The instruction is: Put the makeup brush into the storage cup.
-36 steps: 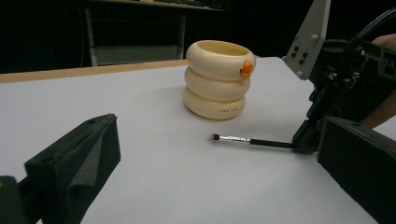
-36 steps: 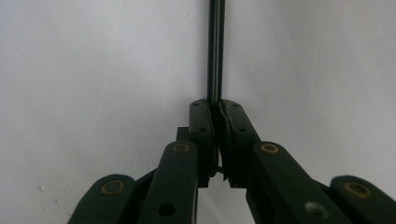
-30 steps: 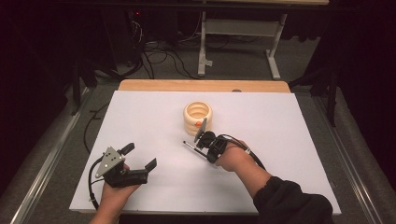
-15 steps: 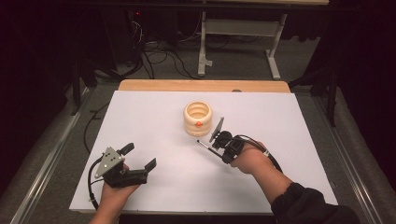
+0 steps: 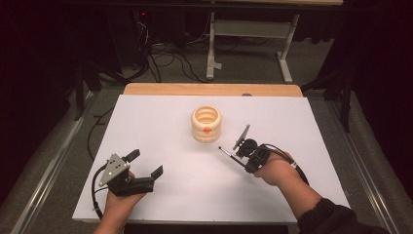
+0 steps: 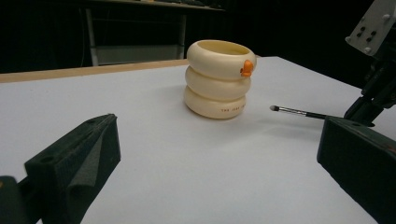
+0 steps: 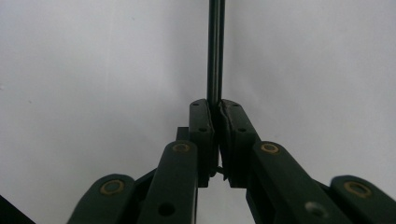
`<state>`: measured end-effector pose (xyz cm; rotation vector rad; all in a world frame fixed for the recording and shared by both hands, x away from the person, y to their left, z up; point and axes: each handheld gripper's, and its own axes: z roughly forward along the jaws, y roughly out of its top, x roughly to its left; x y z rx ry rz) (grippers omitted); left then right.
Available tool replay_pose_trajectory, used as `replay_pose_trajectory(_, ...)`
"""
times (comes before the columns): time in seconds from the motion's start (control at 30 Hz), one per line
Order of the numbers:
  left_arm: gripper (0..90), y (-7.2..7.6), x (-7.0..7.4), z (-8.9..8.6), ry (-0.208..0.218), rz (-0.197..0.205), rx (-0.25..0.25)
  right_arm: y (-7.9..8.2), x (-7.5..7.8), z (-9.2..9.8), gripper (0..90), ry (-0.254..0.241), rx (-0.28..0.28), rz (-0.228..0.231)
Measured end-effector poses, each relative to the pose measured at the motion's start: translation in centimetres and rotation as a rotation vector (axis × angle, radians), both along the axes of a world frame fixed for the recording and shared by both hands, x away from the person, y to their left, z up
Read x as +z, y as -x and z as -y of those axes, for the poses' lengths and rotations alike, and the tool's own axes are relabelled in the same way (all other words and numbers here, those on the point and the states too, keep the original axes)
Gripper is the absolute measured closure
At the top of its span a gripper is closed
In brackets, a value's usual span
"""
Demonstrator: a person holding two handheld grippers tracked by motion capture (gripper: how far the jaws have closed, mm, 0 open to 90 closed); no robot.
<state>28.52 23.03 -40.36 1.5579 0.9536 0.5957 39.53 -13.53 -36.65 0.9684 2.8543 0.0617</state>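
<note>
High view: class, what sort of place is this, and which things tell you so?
Probably a lab or workshop set up for recording, not a home: a white table in a dark room, loose cables on the floor behind it, and a hand-held gripper in the person's left hand.

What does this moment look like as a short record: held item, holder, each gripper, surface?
held item: thin brush, tip free above the table
container: cream ringed cup, upright, apart from the brush
right gripper: shut on the brush handle
left gripper: open, holding nothing, near the front edge
surface: white table
</note>
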Motion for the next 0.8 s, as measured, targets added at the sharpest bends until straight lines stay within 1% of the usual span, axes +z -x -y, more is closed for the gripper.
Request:
replay_pose_trajectory(0.03,0.2,0.0,0.0,0.0,0.000,0.000,0.000,0.0,-0.2,0.6,86.5,0.001,-0.010,0.005)
replay_pose_trajectory(0.07,0.2,0.0,0.0,0.0,-0.001,0.000,0.001,0.0,-0.2,0.6,86.5,0.001,-0.010,0.005)
replay_pose_trajectory(0.1,0.2,0.0,0.0,0.0,0.000,0.000,0.001,0.1,-0.3,1.2,86.5,0.002,-0.028,0.004)
replay_pose_trajectory(0.17,0.2,0.0,0.0,0.0,0.000,0.000,0.001,0.0,-0.3,1.4,86.5,0.009,-0.021,0.006)
replay_pose_trajectory(0.2,0.2,0.0,0.0,0.0,0.000,0.000,0.001,-0.1,-0.4,2.0,86.5,0.007,-0.026,0.008)
replay_pose_trajectory(0.27,0.2,0.0,0.0,0.0,0.000,0.000,0.001,-0.1,-0.4,2.2,86.5,0.012,-0.031,0.013)
replay_pose_trajectory(0.3,0.2,0.0,0.0,0.0,-0.001,0.000,0.001,0.0,-0.4,2.5,86.5,0.013,-0.057,0.010)
replay_pose_trajectory(0.37,0.2,0.0,0.0,0.0,-0.001,0.000,0.001,-0.2,-0.5,3.1,86.5,0.014,-0.051,0.015)
replay_pose_trajectory(0.4,0.2,0.0,0.0,0.0,-0.001,0.000,0.001,-0.1,-0.5,3.2,86.5,0.011,-0.077,0.006)
replay_pose_trajectory(0.43,0.2,0.0,0.0,0.0,-0.002,0.000,0.001,-0.1,-0.6,3.5,86.5,0.013,-0.082,0.003)
replay_pose_trajectory(0.47,0.2,0.0,0.0,0.0,-0.002,0.000,0.001,-0.2,-0.7,3.7,86.5,0.014,-0.082,0.013)
replay_pose_trajectory(0.5,0.2,0.0,0.0,0.0,-0.001,0.001,0.002,-0.2,-0.8,4.0,86.5,0.017,-0.080,0.008)
replay_pose_trajectory(0.53,0.2,0.0,0.0,0.0,-0.001,0.001,0.002,-0.2,-0.9,4.2,86.5,0.017,-0.093,0.012)
replay_pose_trajectory(0.57,0.2,0.0,0.0,0.0,-0.002,0.001,0.002,-0.2,-1.0,4.4,86.5,0.023,-0.088,0.017)
replay_pose_trajectory(0.6,0.2,0.0,0.0,0.0,-0.002,0.001,0.002,-0.3,-1.0,4.7,86.5,0.024,-0.085,0.011)
replay_pose_trajectory(0.63,0.2,0.0,0.0,0.1,-0.002,0.000,0.002,-0.2,-1.1,4.9,86.5,0.024,-0.110,0.007)
replay_pose_trajectory(0.8,0.2,0.0,0.0,0.0,-0.003,0.000,0.002,-0.3,-1.4,5.6,86.5,0.021,-0.101,0.008)
